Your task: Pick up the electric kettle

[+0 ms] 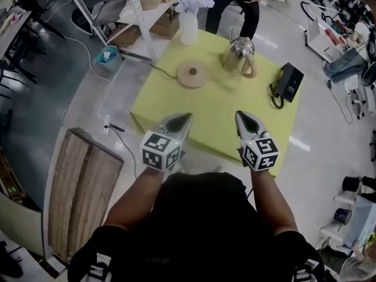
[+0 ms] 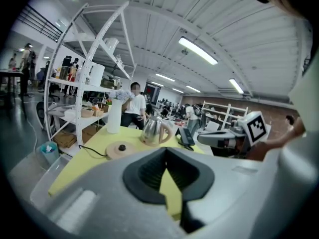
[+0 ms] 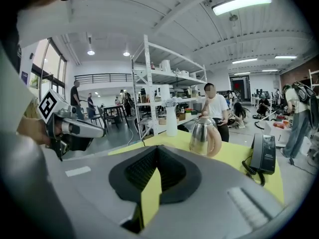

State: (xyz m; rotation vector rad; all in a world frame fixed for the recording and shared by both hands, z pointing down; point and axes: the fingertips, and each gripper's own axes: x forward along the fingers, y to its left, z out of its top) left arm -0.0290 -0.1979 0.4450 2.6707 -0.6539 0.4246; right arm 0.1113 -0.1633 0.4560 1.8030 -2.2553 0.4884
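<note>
The steel electric kettle (image 1: 239, 56) with a tan handle stands on the far right part of the yellow-green table (image 1: 217, 110), off its round tan base (image 1: 192, 74), which lies to its left. It also shows in the left gripper view as the kettle (image 2: 153, 130) and in the right gripper view as the kettle (image 3: 202, 136). My left gripper (image 1: 184, 119) and right gripper (image 1: 241, 117) hover side by side over the near edge of the table, well short of the kettle. Both are shut and hold nothing, as the left gripper (image 2: 166, 151) and right gripper (image 3: 157, 149) show in their own views.
A white vase (image 1: 189, 22) with flowers stands at the table's far edge. A black desk phone (image 1: 289, 82) lies at the right edge. A person (image 1: 235, 4) stands behind the table. A white metal shelf rack (image 1: 138, 7) is at far left, a wooden board (image 1: 82, 187) at near left.
</note>
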